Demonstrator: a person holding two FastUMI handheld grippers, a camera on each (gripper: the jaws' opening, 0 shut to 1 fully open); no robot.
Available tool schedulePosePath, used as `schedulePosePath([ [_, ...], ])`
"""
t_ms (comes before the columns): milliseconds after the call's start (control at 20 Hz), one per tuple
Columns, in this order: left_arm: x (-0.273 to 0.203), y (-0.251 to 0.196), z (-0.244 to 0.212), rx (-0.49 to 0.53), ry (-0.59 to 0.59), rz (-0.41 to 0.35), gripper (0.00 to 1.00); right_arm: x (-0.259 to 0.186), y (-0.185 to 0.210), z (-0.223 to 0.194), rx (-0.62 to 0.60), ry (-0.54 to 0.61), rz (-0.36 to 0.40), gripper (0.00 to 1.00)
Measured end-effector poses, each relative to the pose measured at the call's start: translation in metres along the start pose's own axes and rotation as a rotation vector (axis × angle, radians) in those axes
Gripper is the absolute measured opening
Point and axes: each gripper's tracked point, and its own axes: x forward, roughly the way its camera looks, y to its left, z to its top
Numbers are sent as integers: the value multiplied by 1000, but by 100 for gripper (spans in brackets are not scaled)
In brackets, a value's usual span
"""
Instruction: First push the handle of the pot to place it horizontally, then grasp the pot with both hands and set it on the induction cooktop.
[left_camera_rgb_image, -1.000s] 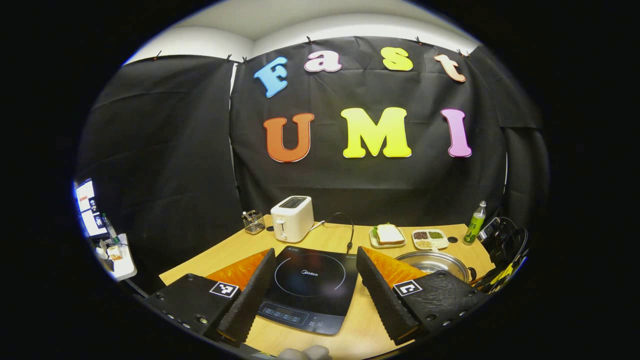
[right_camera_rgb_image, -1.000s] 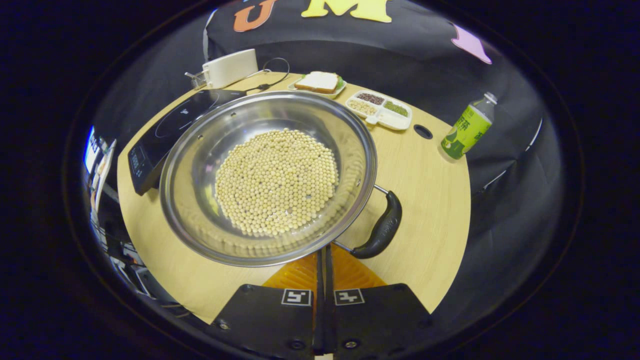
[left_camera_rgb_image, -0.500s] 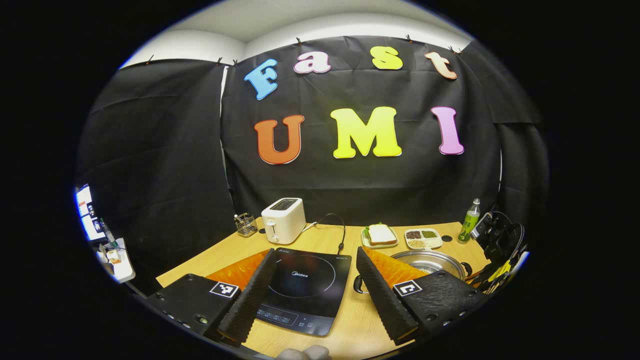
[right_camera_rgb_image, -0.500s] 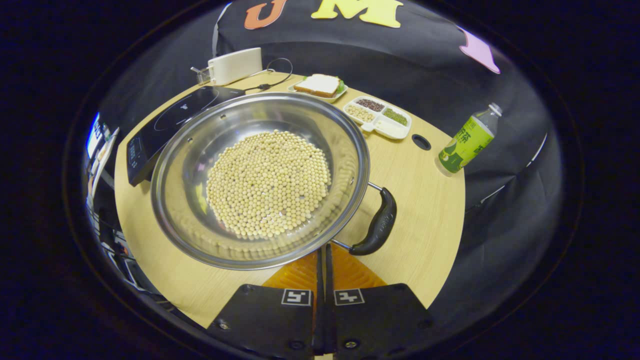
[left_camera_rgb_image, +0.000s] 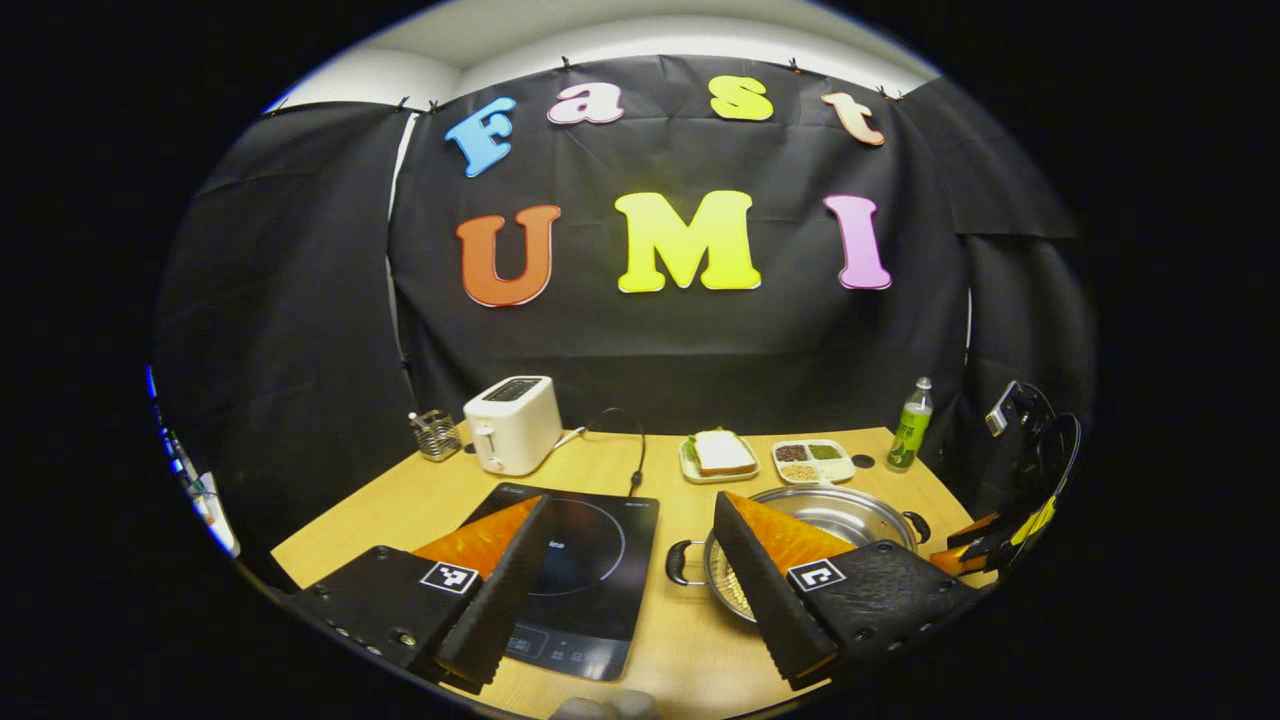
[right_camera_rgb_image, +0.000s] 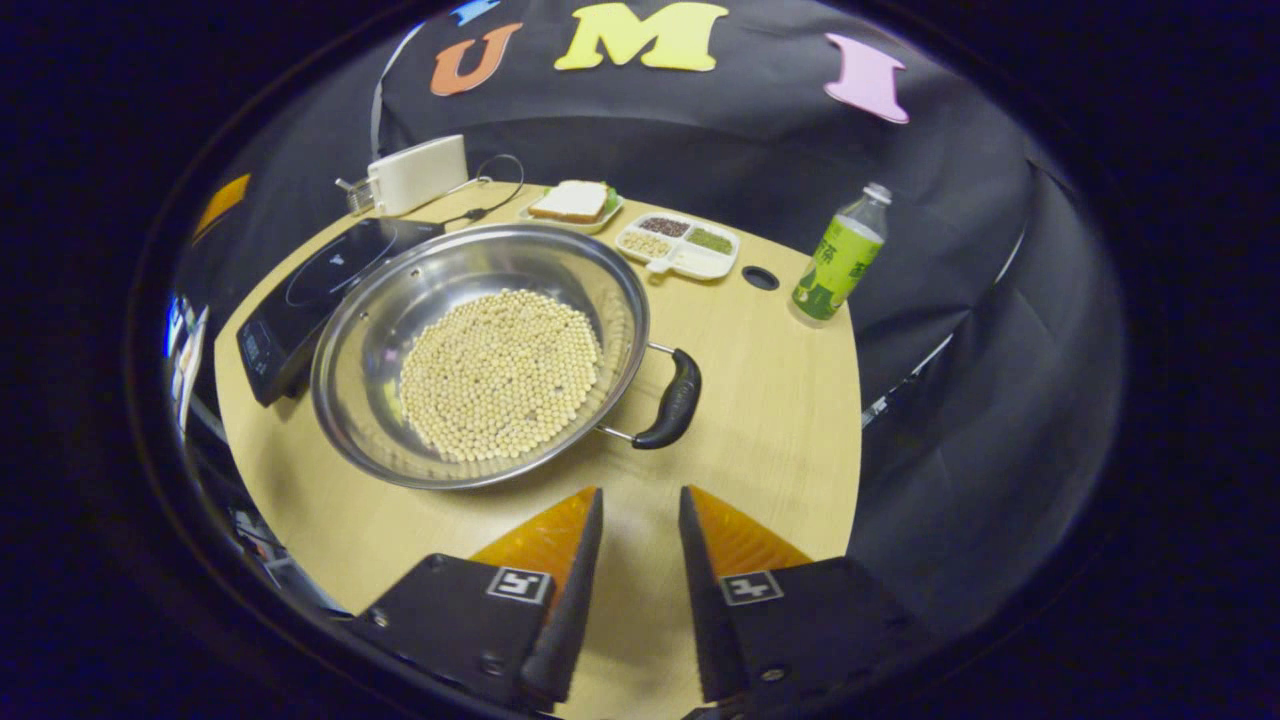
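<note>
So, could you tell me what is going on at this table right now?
A person holds two grippers over a wooden table. The steel pot of beans sits beside the induction cooktop, not yet on it. The right gripper hangs open near the pot's black handle, touching nothing. The left gripper is open too, between cooktop and pot.

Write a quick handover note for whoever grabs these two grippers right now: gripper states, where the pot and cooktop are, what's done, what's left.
Left gripper: open, empty, above the table between cooktop and pot.
Right gripper: open, empty, short of the pot's near handle.
Pot, holding beans, sits on the table beside the induction cooktop, not on it. Its handles now point sideways.
Left: grasp both handles, lift, set pot on cooktop.
</note>
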Motion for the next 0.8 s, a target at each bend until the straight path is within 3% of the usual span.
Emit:
schedulePosePath([
  [100, 12, -6, -12, 10, 31, -25, 96, -10, 0, 5, 58, -30, 4, 75],
  [200, 26, -12, -27, 7, 70, -49, 97, -14, -1, 12, 114, -56, 6, 80],
  [600, 80, -23, -87, -30, 233, -93, 97, 15, 7, 50, 210, -82, 16, 84],
  [800, 99, -22, -116, -36, 311, -78, 97, 38, 9, 54, 227, -47, 7, 84],
])
